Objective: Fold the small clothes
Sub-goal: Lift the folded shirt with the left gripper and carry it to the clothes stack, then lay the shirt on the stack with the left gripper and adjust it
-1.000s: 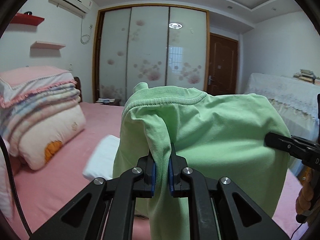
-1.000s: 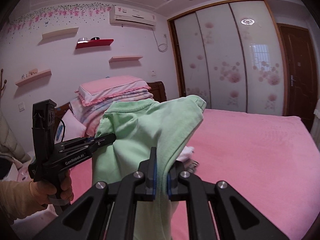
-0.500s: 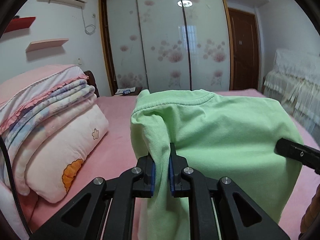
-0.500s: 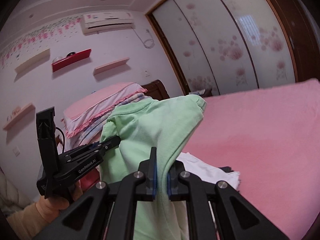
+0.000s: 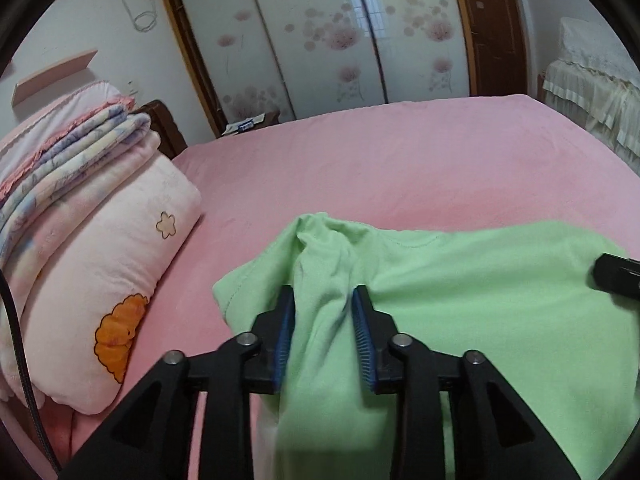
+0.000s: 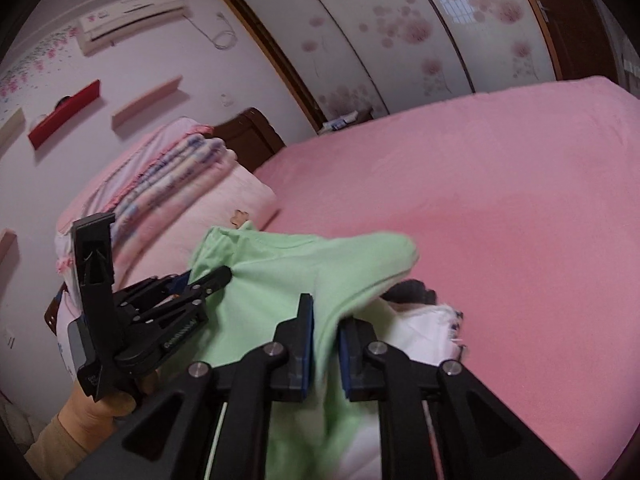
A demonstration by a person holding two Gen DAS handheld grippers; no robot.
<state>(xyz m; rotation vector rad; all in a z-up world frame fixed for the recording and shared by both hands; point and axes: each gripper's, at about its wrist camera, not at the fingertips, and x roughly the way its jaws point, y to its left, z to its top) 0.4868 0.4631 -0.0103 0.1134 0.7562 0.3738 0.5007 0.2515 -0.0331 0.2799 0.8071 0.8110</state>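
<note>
Jaws on the left gripper (image 5: 323, 330) stand parted, a ridge of the green shirt (image 5: 460, 300) running loosely between the blue pads without being pinched. On the right gripper (image 6: 325, 332) the jaws are narrower but also seem parted, the cloth between them slack; motion blur there makes this less certain. In the right wrist view the left gripper (image 6: 208, 280) shows off to the left of the right jaws, its tips at the shirt's far edge, held in the person's left hand (image 6: 116, 396).

The shirt lies spread on the pink bed (image 5: 400, 160), directly under and ahead of both sets of jaws, its collar end furthest from them and bunched into a small peak. I judge the task to be early: the garment looks laid out and let go, but no fold shows in it, so smoothing the bunched ridge and all the folding remain.

Left of the left jaws, close by, sits a pale pink pillow (image 5: 120, 272) with a stack of folded blankets (image 5: 68, 148) on top, which limits room for spreading a sleeve that way. Just right of the right jaws, partly under the shirt's edge, lies a white cloth (image 6: 424, 332) with something dark (image 6: 408, 292) behind it; these could get caught up in a fold.
</note>
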